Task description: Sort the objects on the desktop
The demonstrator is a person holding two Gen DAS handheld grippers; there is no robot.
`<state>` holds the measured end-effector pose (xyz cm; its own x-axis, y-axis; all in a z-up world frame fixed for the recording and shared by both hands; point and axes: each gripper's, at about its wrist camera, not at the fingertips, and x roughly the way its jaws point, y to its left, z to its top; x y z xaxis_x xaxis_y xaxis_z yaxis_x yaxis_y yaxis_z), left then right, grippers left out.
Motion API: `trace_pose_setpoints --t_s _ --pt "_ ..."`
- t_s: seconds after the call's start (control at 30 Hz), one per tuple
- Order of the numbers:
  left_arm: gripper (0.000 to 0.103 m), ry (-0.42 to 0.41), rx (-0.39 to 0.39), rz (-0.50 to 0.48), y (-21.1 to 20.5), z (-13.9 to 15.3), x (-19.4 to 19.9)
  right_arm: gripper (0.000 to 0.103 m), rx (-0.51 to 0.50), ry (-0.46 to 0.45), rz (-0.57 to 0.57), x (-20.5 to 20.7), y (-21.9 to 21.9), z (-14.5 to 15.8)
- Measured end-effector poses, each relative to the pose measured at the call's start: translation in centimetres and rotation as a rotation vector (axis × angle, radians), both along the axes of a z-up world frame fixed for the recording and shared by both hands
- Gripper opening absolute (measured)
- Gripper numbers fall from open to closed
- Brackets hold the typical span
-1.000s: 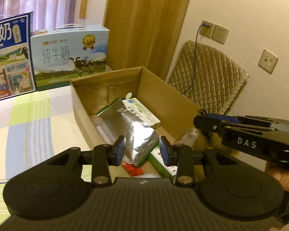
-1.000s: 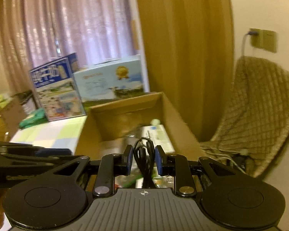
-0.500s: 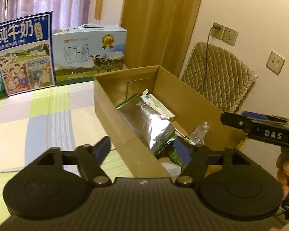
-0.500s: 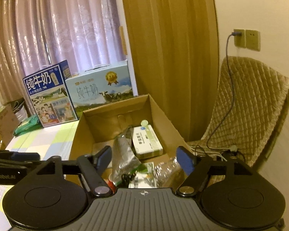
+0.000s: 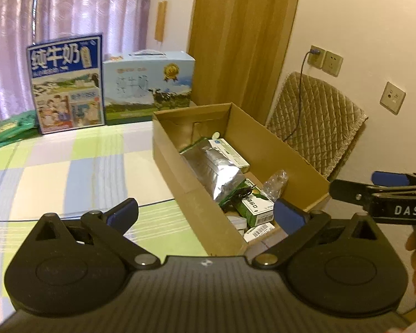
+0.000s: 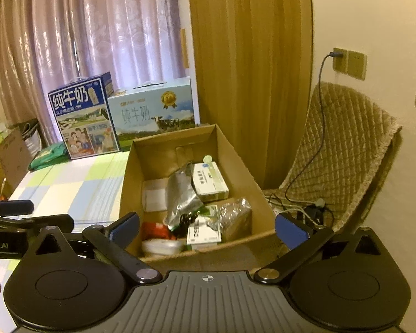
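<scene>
An open cardboard box [image 5: 277, 149] [image 6: 244, 166] stands on the table's right side. Inside lie a silver foil bag [image 5: 216, 169] [image 6: 181, 197], a white medicine box [image 5: 230, 152] [image 6: 210, 183], a green-and-white box [image 5: 256, 208], a crumpled clear plastic bag [image 5: 276, 181] [image 6: 233, 216], a red packet [image 6: 155, 229] and a coiled black cable [image 5: 241, 193] [image 6: 188, 219]. My left gripper [image 5: 205, 215] is open and holds nothing, above the box's near left wall. My right gripper [image 6: 208, 229] is open and holds nothing, above the box's near end.
Two milk cartons [image 5: 66, 83] [image 5: 148, 80] stand at the table's far side, with a green packet [image 5: 11, 130] to their left. The checked tablecloth [image 5: 69, 172] lies left of the box. A quilted chair [image 6: 344, 152] and a wall socket with a plugged cable [image 6: 339, 59] are on the right.
The right gripper, shut on the black cable one second ago, has opened, and the cable now lies in the box. The left gripper opened wide. Both pulled back from the box.
</scene>
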<state>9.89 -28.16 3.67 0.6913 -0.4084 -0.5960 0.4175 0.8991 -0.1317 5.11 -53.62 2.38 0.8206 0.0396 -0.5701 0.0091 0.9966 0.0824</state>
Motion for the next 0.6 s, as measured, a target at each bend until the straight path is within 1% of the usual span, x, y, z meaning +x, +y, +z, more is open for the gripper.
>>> trace_pose_setpoints --t_s 0.27,0.37,0.6 --pt "0.102 0.014 0.014 0.063 1.1 1.4 -3.1 0.101 -0.020 0.025 0.028 -3.1 1.2 1.4" --pt "0.102 0.003 0.037 0.080 0.9 1.9 -4.3 0.101 -0.033 0.032 0.023 -4.1 1.6 1.7" --pt "0.102 0.014 0.006 0.099 1.0 2.4 -6.9 0.101 0.032 0.042 0.001 -6.6 1.9 1.8"
